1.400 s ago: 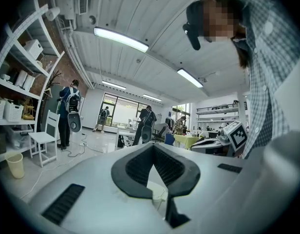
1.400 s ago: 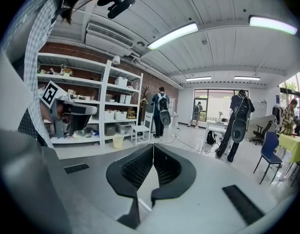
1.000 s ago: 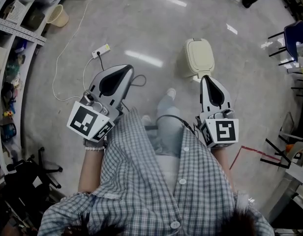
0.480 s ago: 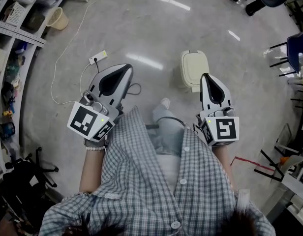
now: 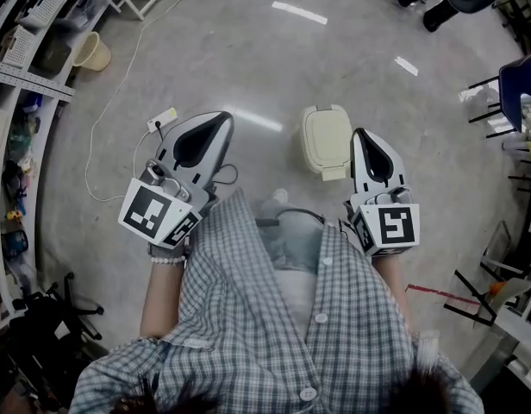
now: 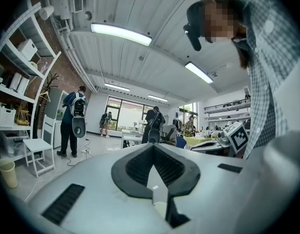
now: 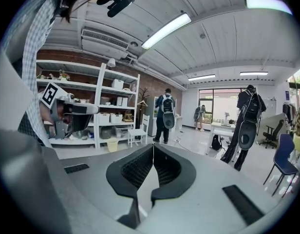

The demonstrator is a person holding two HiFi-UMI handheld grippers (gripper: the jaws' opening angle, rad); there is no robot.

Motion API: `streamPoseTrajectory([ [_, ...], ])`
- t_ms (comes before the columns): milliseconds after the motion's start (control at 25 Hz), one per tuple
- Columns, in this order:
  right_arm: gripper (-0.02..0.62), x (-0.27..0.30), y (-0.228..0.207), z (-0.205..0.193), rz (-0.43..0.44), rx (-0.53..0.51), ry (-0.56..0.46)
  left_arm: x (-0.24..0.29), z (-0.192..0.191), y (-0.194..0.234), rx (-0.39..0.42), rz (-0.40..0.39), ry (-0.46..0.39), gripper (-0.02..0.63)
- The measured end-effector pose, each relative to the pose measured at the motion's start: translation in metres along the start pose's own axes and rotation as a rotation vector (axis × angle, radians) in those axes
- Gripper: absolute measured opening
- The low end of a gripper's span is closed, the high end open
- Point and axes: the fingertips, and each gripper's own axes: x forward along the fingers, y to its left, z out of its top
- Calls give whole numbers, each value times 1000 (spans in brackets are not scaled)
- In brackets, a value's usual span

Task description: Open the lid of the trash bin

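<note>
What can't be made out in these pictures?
Trash bin: the head view looks down on it, so its top hides the body and any pedal. Neither gripper view shows it.
Person's shoe: blurred in the head view.
Shelf contents: too small, and cut off by the left edge of the head view.

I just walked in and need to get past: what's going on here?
A person in a checked shirt stands by a small beige plastic trash bin on the grey floor, a two-jaw gripper in each hand. The left gripper and right gripper are both shut and empty. Neither touches the bin, whose lid looks closed.
</note>
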Motion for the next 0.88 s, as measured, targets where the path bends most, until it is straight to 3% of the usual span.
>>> streamPoseTrajectory([
  [200, 20, 9, -32, -3, -10, 12, -4, 39, 1, -1, 3, -12, 9, 5],
  [400, 20, 11, -55, -6, -22, 36, -8, 61, 7, -3, -60, -15, -15, 5],
  [880, 20, 17, -73, -12, -102, 71, -8, 92, 1, 15, -81, -72, 16, 5],
])
